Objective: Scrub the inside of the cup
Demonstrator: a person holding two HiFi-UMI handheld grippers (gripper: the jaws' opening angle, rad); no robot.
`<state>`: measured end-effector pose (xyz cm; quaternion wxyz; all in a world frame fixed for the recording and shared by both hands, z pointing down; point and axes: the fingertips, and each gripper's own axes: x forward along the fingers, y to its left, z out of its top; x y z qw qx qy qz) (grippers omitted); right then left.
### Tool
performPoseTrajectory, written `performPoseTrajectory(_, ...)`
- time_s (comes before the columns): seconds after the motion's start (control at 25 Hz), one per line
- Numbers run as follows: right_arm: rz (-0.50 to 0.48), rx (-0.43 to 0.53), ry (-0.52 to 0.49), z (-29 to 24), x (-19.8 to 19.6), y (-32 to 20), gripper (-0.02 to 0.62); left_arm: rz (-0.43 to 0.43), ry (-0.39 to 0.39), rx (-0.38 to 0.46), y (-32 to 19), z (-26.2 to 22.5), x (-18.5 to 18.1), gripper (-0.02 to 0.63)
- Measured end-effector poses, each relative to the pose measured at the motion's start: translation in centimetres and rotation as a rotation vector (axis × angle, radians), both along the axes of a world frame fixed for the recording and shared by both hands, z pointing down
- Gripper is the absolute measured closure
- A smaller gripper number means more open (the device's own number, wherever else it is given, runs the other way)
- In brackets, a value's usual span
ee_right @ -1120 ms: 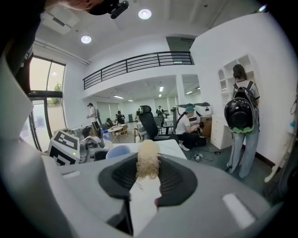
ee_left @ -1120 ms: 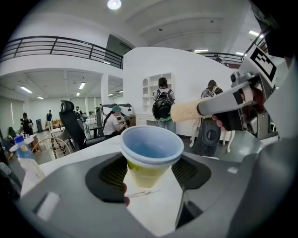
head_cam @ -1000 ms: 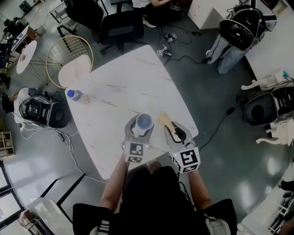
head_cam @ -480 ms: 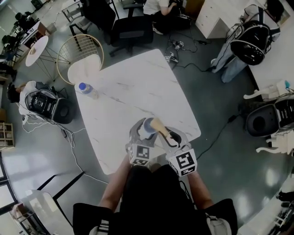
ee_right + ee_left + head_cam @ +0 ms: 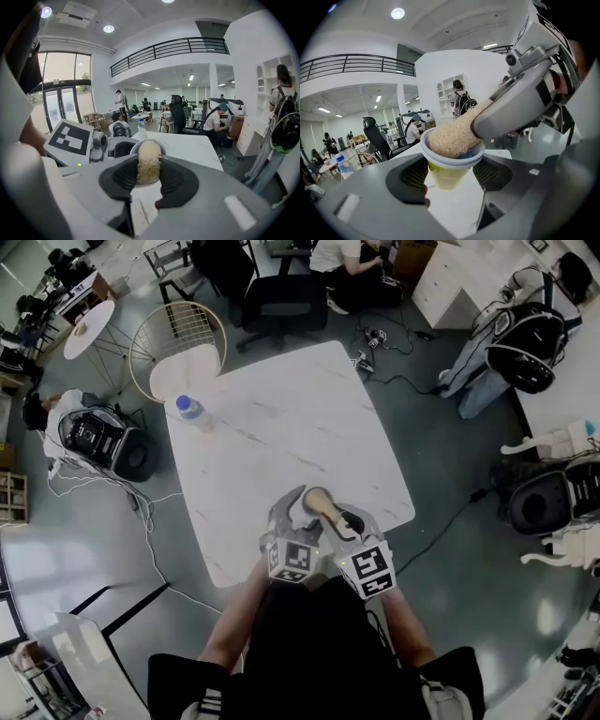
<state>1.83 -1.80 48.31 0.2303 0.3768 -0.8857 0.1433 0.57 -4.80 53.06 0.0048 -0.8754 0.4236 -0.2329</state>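
Note:
A clear plastic cup with a blue rim sits between the pads of my left gripper, which is shut on its sides. The cup is held over the near edge of the white marble table. My right gripper is shut on a tan, coarse sponge. The sponge's far end is pushed into the cup's mouth and fills most of it. In the head view the two grippers meet close to the person's body, with the sponge slanting left into the cup.
A water bottle with a blue cap stands near the table's far left corner. A wire-backed chair stands beyond that corner. Office chairs, bags and cables lie on the floor around the table. People sit at desks farther off.
The sponge was apart from the cup, to its right, and has swung left into the cup's mouth. Both grippers have come together, closer to the table's near edge.

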Motion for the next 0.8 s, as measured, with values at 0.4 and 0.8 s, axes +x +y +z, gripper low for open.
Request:
performPoseTrajectory(0.4, -0.004, -0.081, 0.058, 2.2, -0.4, 1.0, 0.486, 0.044, -0.087, 0.051, 1.8, 0.7, 0.0, 0.298)
performPoseTrajectory(0.8, -0.032, -0.137, 0.079, 2.9, -1.1, 2.0, 0.486, 0.096, -0.15, 0.079, 2.7, 1.3, 0.1, 0.298)
